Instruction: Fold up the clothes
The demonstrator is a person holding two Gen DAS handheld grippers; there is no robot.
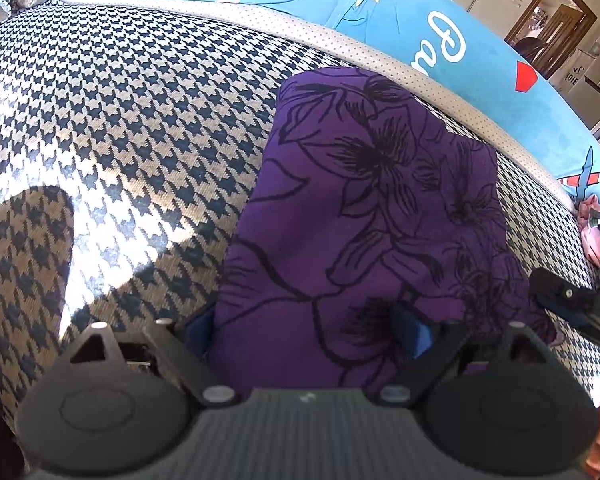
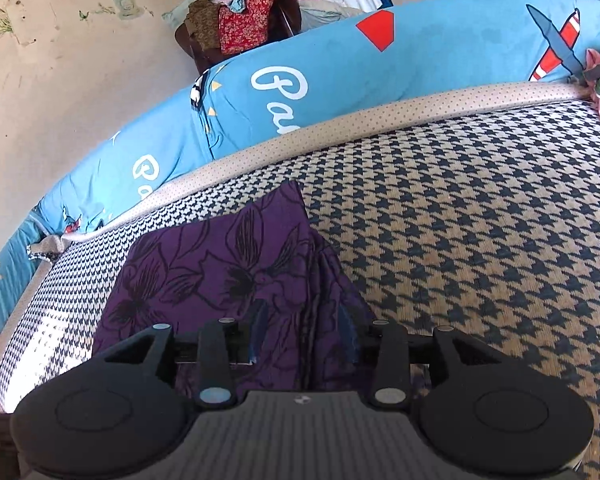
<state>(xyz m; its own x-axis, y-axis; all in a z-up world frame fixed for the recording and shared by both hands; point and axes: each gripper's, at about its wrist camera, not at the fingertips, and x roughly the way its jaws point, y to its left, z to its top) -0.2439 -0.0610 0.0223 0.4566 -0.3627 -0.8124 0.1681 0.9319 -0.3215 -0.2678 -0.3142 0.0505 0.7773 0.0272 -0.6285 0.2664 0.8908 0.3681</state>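
Since both the left gripper (image 1: 308,324) and right gripper (image 2: 304,328) sit open, gripping nothing, over the folded purple floral garment (image 1: 364,208) at lower centre, it looks released; next, grab another.

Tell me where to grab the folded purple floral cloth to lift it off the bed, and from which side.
Take the purple floral cloth by its stacked layered edge, on the right in the right wrist view. Come in low from that side over the bare houndstooth cover, so the tongs likely pinch all layers together and the fold holds. The flat top offers nothing to pinch.

Harsh sunlight glares on the houndstooth cover (image 1: 112,92); fisheye edges bend.
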